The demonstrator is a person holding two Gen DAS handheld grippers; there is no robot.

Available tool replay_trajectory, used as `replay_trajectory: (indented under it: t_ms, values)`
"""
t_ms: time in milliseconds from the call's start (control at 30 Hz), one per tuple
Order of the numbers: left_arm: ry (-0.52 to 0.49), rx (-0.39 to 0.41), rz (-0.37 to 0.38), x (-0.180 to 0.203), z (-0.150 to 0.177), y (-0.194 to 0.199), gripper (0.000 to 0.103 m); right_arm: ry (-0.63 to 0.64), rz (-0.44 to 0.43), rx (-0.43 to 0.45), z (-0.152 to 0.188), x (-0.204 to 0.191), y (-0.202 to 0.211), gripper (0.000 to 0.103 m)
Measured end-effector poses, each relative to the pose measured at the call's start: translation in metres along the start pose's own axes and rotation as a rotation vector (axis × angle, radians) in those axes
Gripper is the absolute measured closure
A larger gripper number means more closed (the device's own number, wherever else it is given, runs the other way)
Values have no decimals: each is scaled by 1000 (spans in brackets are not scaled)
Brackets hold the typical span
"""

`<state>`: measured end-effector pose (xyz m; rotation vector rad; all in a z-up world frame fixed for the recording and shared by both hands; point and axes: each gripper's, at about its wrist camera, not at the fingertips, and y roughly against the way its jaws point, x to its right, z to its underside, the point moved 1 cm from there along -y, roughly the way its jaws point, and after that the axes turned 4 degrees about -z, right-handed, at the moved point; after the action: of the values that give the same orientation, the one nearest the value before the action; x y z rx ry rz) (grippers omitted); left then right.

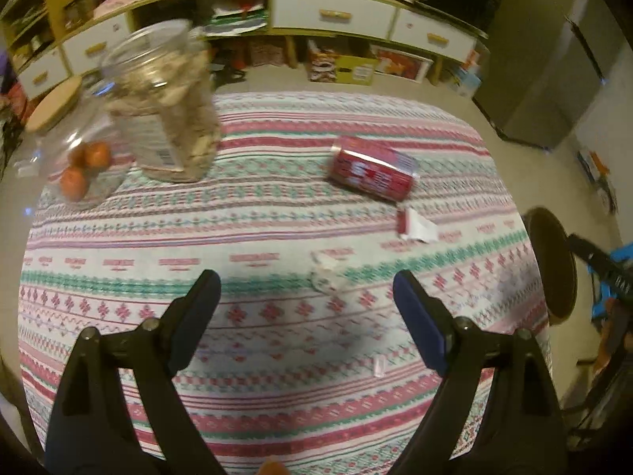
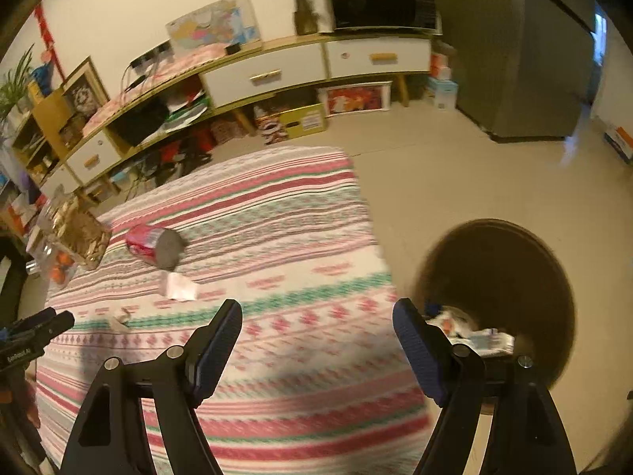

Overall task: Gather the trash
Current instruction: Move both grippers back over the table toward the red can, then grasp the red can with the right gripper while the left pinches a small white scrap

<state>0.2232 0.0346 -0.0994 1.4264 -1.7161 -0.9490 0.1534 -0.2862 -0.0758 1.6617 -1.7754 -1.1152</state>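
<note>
Now both tools hang over the cloth-covered surface (image 1: 277, 206) with their jaws spread wide and nothing between them. Taking the red can (image 1: 372, 168) as landmark: it lies on its side on the cloth. Just in front of it sits a torn white wrapper (image 1: 417, 227), and nearer the left tool (image 1: 306, 289) a crumpled scrap (image 1: 326, 273). Left of the can stands a glass jar (image 1: 170, 103). The right tool (image 2: 316, 316) is beside a dark bin (image 2: 514, 277) holding litter, well right of the can.
</note>
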Motion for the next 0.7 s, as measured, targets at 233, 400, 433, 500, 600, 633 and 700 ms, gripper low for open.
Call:
replay_trajectory:
  t_ms: [233,400,433,500,600,633,700]
  values:
    - [77,3,-25,-40,-4,0,14,97,-4,-33,-8,-73,-38,23]
    - [6,64,-120,-56,-12,5,14,75,-73,-69,-18,-126,-66,23]
    - [-1,67,-130,-59,-14,4,14,69,-78,-68,-20,-133,-69,23]
    - [4,67,-138,-69,-15,3,14,58,-86,-76,-26,-149,-81,23]
    - [46,58,-135,-84,-16,1,14,46,-79,-101,-32,-163,-96,23]
    - [58,54,-123,-88,-16,0,14,42,-73,-108,-34,-167,-101,23]
    - [63,51,-100,-93,-15,-1,14,26,-60,-121,-37,-171,-110,23]
